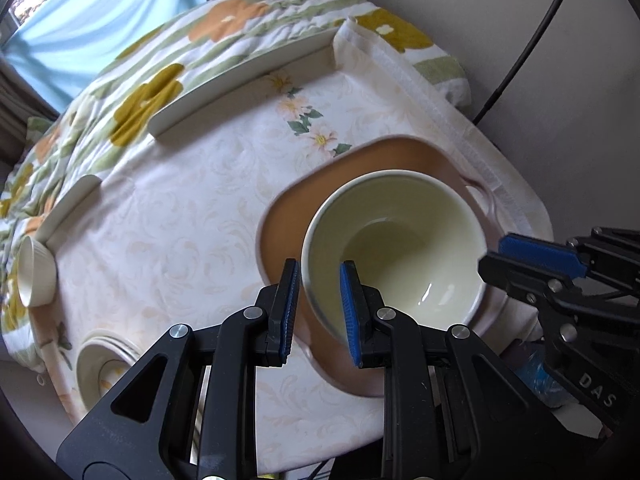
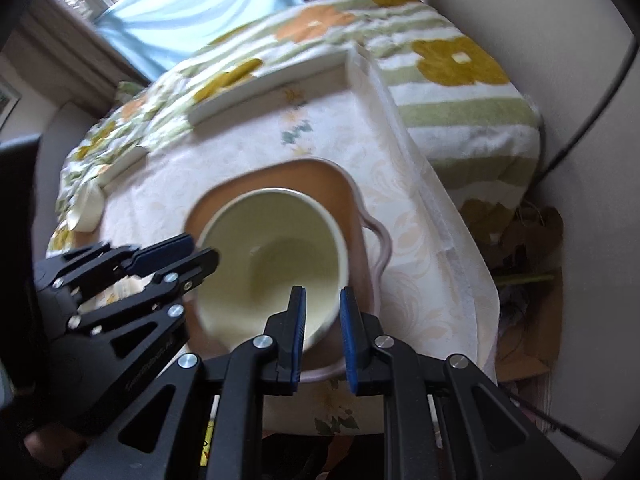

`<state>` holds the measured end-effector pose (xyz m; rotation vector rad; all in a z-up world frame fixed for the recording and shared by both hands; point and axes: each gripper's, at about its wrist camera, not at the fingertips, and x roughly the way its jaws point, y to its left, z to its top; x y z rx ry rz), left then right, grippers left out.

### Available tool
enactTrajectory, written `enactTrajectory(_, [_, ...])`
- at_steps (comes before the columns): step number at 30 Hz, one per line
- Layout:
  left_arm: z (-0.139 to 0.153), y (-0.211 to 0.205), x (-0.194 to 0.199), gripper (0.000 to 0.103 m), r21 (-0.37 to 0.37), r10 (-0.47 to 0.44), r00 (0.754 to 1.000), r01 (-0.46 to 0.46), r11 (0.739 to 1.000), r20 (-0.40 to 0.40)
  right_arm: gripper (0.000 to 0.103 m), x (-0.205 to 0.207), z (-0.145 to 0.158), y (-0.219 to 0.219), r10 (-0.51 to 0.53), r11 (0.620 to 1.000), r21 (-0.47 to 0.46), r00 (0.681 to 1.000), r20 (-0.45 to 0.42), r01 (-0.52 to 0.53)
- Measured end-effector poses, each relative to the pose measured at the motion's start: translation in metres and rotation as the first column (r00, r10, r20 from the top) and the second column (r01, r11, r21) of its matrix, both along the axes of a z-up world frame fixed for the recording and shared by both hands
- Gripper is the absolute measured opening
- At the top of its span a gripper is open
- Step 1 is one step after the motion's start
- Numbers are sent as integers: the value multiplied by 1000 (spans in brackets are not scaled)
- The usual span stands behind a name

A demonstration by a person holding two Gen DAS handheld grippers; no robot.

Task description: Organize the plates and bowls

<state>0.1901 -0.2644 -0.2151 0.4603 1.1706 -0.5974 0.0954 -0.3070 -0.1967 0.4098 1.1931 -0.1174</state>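
The big cream bowl (image 1: pixel 394 252) hangs just above the brown tray (image 1: pixel 288 216) on the table (image 1: pixel 192 208), gripped on opposite sides: the left tongs (image 1: pixel 320 304) pinch its near rim, one pad inside and one outside, and the right tongs (image 2: pixel 323 320) pinch the rim facing them likewise. Only the left view shows the stacked plates (image 1: pixel 102 364) and a small bowl (image 1: pixel 36 272), both well left of the tray; the right view shows the tray's far handle (image 2: pixel 378 240).

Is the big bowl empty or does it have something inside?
Empty: the big bowl shows only its bare, glossy pale inside down to the bottom in both views.
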Motion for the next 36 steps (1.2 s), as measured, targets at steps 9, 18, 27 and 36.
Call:
enactTrajectory(9, [21, 26, -5, 96, -68, 82, 997, -82, 994, 9, 63, -35, 11, 19, 128, 991, -41, 990, 55, -126])
enactTrajectory(18, [50, 73, -18, 98, -99, 238, 968, -230, 968, 80, 101, -35, 36, 34, 224, 974, -78, 958, 177, -214])
enactTrajectory(27, [88, 165, -16, 98, -122, 475, 862, -459, 880, 179, 101, 8, 56, 89, 452, 892, -125, 852, 264, -434])
enactTrajectory(36, [100, 286, 35, 102, -176, 684, 704, -661, 730, 190, 101, 105, 84, 173, 570, 811, -100, 741, 355, -577])
